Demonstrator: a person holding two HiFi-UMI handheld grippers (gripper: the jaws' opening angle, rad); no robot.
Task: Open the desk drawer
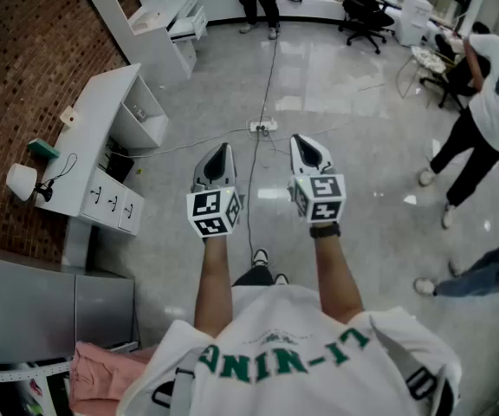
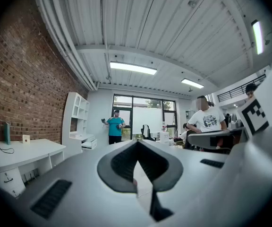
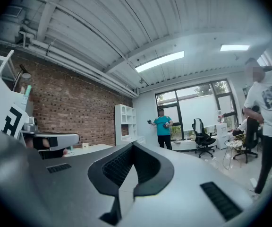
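The white desk stands against the brick wall at the left of the head view. Its drawer fronts with small dark handles face the floor and sit flush. Both grippers are held level over the open floor, well to the right of the desk and apart from it. My left gripper has its jaws together with nothing between them, and my right gripper stands the same. In the left gripper view the desk shows low at the left, beyond the gripper. The right gripper points down the room.
A small lamp and a green object sit on the desk. A white shelf unit stands further back. A power strip with cables lies on the floor ahead. People and an office chair are to the right.
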